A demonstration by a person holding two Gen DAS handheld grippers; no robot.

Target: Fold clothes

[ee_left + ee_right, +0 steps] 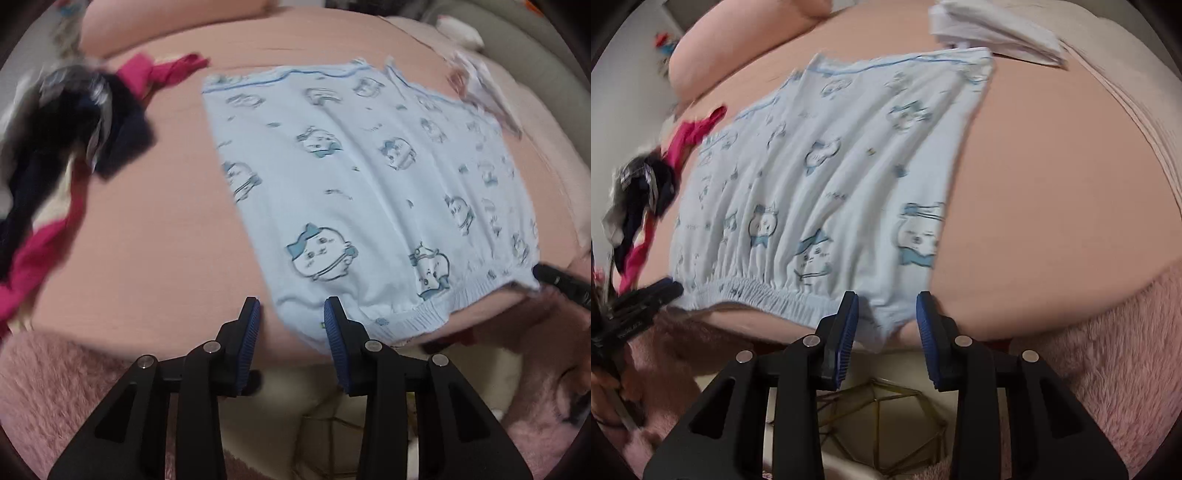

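Pajama shorts (354, 192): flat on pink bed (166, 240), waistband along near edge, legs running away from you | pale blue, cartoon animal print, gathered elastic | your left gripper (291, 317): jaws parted at waistband corner, gripping nothing | your right gripper (886, 314): parted, other corner loose between pads.

Soft, even indoor light in both views, no glare, only faint shadows. Heavy motion blur, worst on the dark clothes pile (74, 122) at left; printed fabric smeared. Strong fisheye bending, dark vignette in corners.
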